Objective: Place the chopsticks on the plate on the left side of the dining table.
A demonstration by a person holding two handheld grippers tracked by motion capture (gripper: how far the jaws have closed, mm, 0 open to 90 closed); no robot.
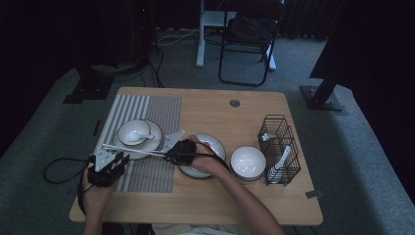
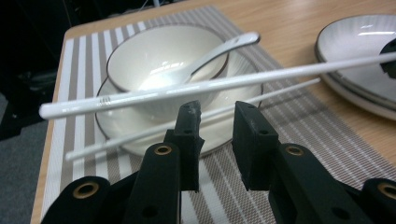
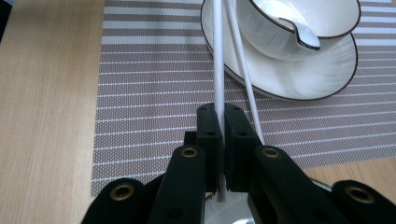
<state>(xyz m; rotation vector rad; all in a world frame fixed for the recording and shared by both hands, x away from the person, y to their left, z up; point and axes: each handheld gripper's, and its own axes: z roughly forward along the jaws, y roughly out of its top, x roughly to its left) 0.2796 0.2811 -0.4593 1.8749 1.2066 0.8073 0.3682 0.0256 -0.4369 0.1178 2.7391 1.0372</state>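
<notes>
The right tongs (image 3: pixel 223 122) are clenched on one long white plastic chopstick (image 3: pixel 218 70), held level above the striped woven placemat (image 3: pixel 149 93). A second white chopstick (image 3: pixel 243 70) lies beside it, its tip resting on the white rimmed plate (image 3: pixel 303 74) under the white ceramic bowl with spoon (image 2: pixel 163 60). The left tongs (image 2: pixel 217 135) stand released, empty, just short of both chopsticks on the wooden desk (image 1: pixel 220 196).

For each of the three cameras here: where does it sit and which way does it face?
High view: above the person's side, facing forward and down on the wooden table; both forearms show.
Left gripper view: on the left tool, facing the white ceramic bowl; open jaws show.
Right gripper view: on the right tool, clamping a white chopstick.
Shared: that bowl.
</notes>
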